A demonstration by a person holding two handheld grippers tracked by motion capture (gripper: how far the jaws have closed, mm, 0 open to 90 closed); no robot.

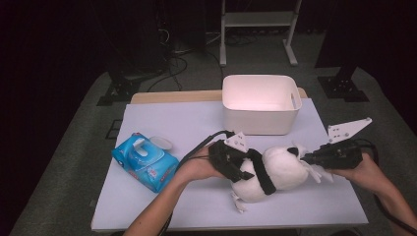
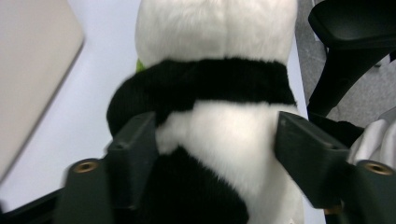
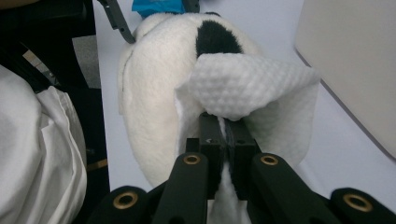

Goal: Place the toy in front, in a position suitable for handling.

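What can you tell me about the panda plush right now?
The panda plush is a soft toy of white fur with black bands and a black ear, lying on its side on the white table in front of the white bin. The left gripper straddles its body, jaws at either flank. The right gripper, jaws shut on a white wet wipe, holds the wipe against its head.

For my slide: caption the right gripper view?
Right gripper pinches a white wipe against a plush panda.
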